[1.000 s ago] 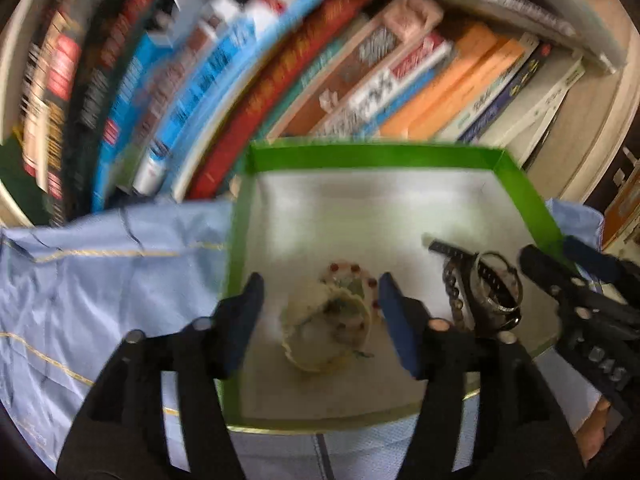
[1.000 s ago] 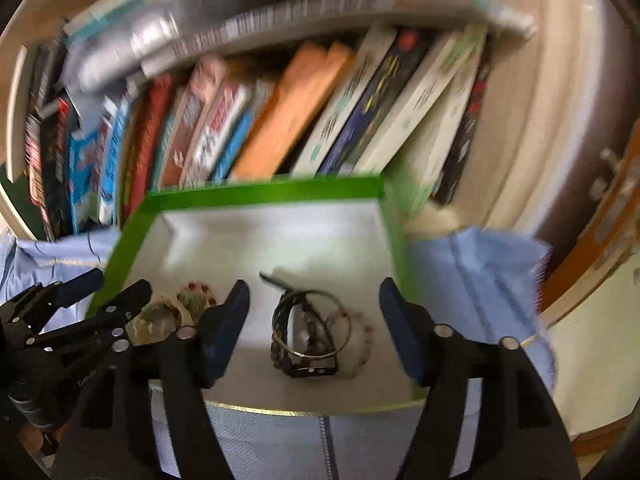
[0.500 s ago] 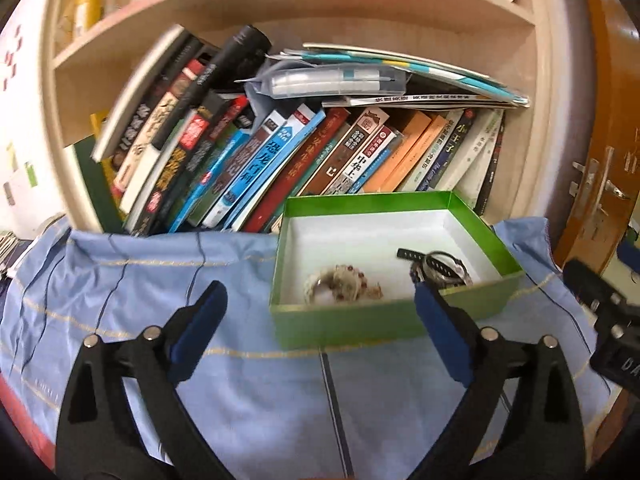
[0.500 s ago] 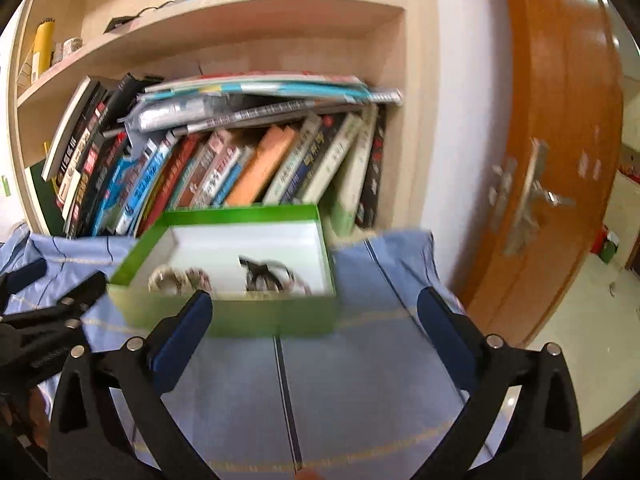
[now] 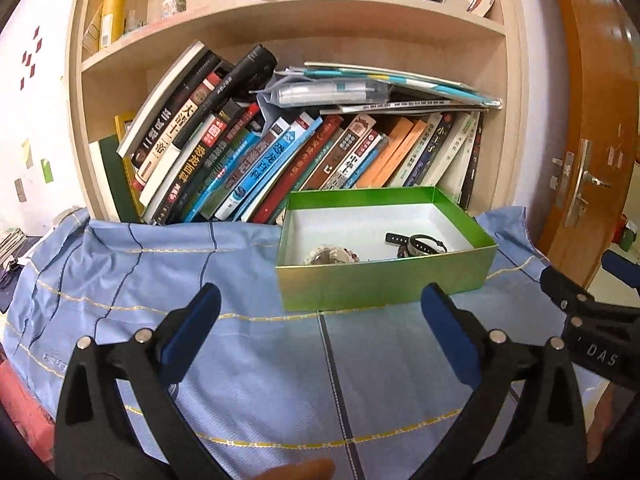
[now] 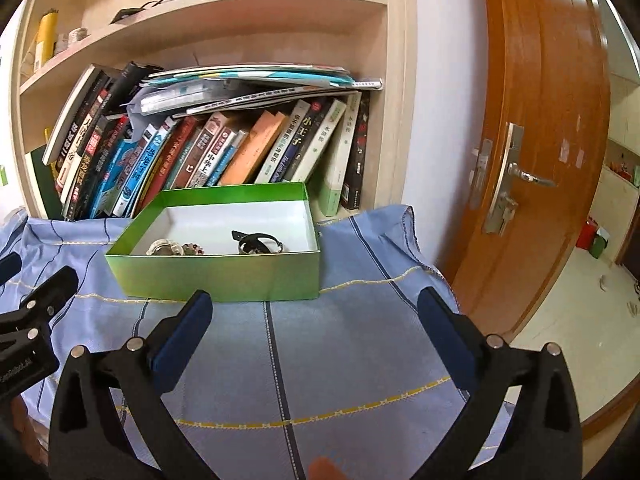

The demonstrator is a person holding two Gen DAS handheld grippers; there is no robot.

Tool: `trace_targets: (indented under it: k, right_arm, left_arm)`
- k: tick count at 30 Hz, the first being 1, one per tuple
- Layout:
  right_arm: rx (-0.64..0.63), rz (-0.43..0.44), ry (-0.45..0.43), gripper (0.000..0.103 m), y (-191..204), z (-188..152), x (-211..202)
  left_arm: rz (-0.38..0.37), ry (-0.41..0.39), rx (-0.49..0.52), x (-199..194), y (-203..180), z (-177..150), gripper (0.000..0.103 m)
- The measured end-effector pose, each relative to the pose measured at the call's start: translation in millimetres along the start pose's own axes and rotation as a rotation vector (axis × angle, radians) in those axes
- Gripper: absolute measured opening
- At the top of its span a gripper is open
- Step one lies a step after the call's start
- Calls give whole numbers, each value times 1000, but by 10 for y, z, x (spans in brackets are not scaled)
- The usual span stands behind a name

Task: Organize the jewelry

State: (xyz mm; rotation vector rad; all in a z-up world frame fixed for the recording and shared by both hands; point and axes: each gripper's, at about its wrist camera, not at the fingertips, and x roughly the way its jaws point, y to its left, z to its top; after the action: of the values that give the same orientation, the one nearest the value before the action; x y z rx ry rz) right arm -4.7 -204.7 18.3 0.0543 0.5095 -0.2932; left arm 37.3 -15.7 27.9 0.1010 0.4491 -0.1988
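You have pulled both tongs back out of the green box (image 5: 384,284): a second ago each pair sat low over the jewelry inside it, and now the box stands ahead of them on the blue cloth (image 5: 160,280), with the bookshelf (image 5: 288,32) in full view behind. Your left tongs (image 5: 320,312) have gone from half spread to wide, and they are just finishing that opening with nothing between the blue pads (image 5: 192,332) but cloth. Your right tongs (image 6: 316,316) stand just as wide and empty, above the bare cloth in front of the box.

The jewelry stays in the box on its white floor. The pale beaded bracelet (image 5: 328,254) lies at the near left, partly hidden by the front wall. The dark bracelets (image 5: 420,242) lie to its right, a black strap end sticking out toward the left. From the right wrist view the same two clusters show: the pale one (image 6: 166,247) near the left corner and the dark one (image 6: 258,242) near the middle.

The box sits close in front of the leaning books (image 5: 248,160), on the cloth-covered counter. A wooden door (image 6: 540,140) stands to the right of the shelf. The right tongs' body shows at the right edge of the left wrist view, beside the box.
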Motion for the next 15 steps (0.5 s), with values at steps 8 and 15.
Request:
trace_targets:
  k: [8,15]
  right_arm:
    - [1,10,-10,100,29,-6,-82]
    - [-4,20,-19,100,64,-9,-130]
  left_arm:
    - [6,-5,3,-59,-10,-1,99]
    - [7,3,-1,-66,-5,-14,99]
